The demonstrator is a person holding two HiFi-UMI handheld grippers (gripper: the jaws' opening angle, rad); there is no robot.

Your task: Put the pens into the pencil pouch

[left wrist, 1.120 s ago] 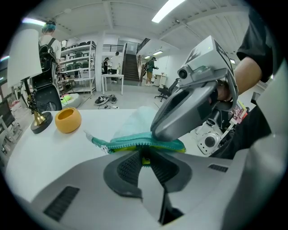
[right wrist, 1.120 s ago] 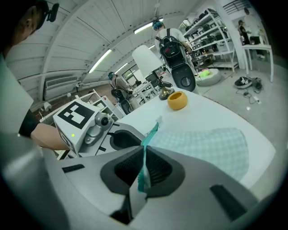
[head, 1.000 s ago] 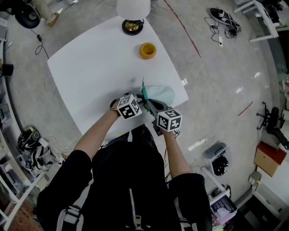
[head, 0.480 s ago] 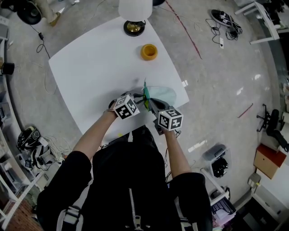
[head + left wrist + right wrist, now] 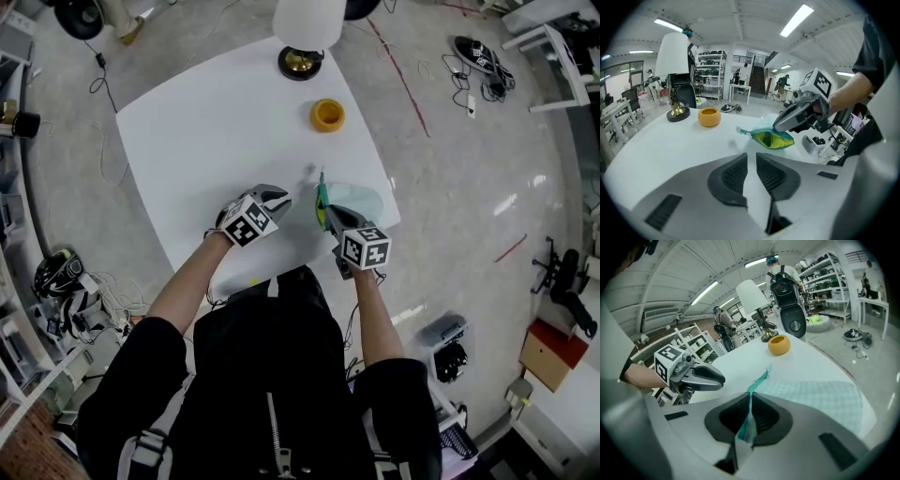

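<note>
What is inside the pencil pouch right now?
The right gripper pinches the teal edge of the pencil pouch, so its mouth gapes. The left gripper view shows yellow-green lining and a darker patch. The fabric covers the rest, so pens inside cannot be confirmed.

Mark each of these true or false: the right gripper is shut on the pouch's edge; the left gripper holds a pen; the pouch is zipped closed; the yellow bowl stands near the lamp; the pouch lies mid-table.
1. The right gripper is shut on the teal edge of the pouch. True.
2. The left gripper holds a pen. False: nothing is between its fingers, and it is apart from the pouch.
3. The pouch is zipped closed. False: the left gripper view shows its mouth open, with the yellow-green lining showing.
4. The yellow bowl stands on the table near the lamp. True.
5. The pouch lies mid-table. False: it lies at the table's edge, by the right gripper.
</note>
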